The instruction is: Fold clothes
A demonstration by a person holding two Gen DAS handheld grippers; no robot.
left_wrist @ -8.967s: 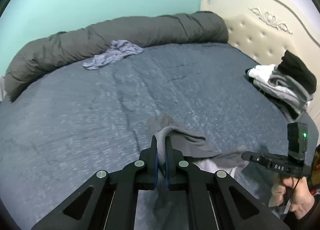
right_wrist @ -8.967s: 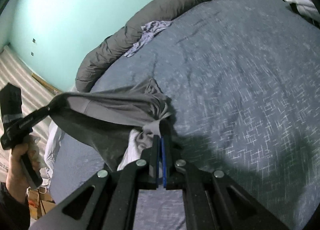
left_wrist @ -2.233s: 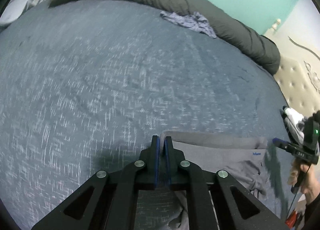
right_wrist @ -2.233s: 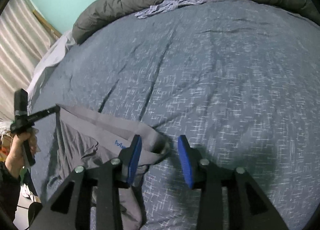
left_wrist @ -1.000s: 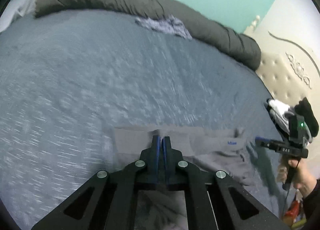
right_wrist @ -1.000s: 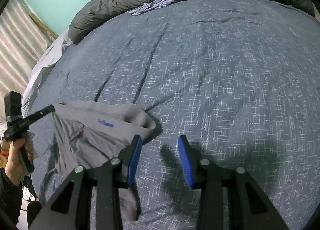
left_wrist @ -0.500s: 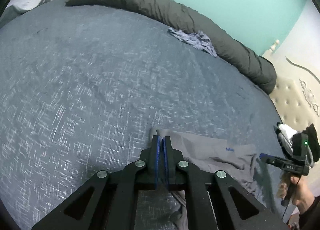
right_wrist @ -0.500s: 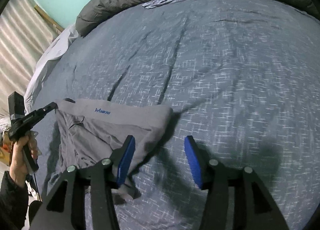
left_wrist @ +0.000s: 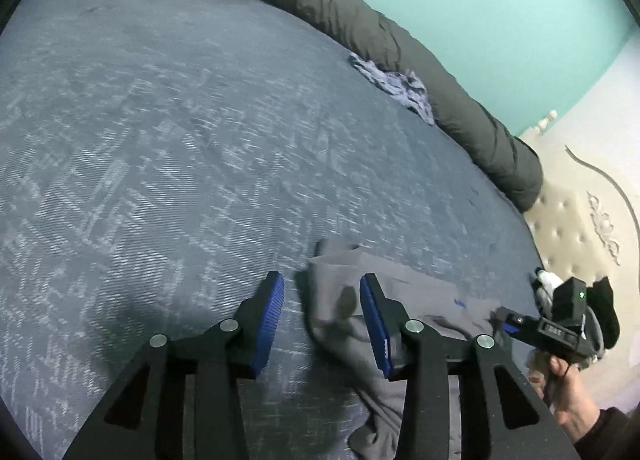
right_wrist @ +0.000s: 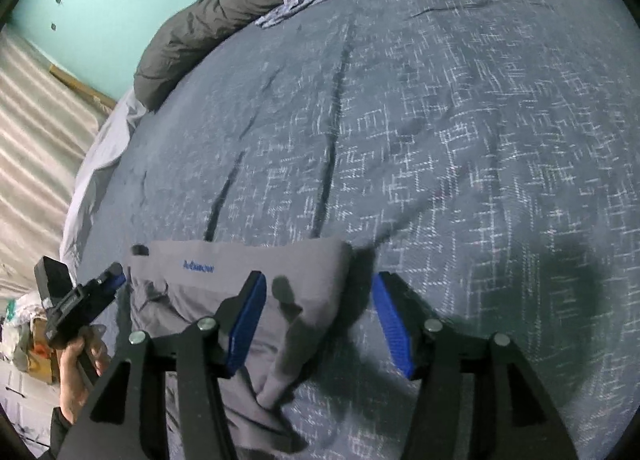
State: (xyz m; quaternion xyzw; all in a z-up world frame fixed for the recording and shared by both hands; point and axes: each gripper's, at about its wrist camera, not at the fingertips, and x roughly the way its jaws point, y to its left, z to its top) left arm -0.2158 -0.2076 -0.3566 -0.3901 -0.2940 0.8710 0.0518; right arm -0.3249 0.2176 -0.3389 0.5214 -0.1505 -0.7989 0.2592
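Observation:
A grey pair of pants (right_wrist: 256,272) with a small blue logo lies on the blue-grey bed cover (right_wrist: 460,132), waistband stretched flat, legs bunched toward me. My right gripper (right_wrist: 318,320) is open and empty just above the waistband's right corner. My left gripper (left_wrist: 322,314) is open and empty above the waistband's left corner; the pants (left_wrist: 420,300) spread to its right. Each view shows the other gripper held in a hand at its edge.
A dark grey rolled duvet (left_wrist: 360,32) lines the far edge of the bed, with a crumpled lilac garment (left_wrist: 396,84) against it. A stack of folded clothes (left_wrist: 600,308) sits by the cream headboard (left_wrist: 580,228). Pale bedding (right_wrist: 100,140) lies at the left edge.
My left gripper was shut on the waistband corner half a second ago and has now opened and let it go. The pants lie flatter on the bed. The right gripper stayed open.

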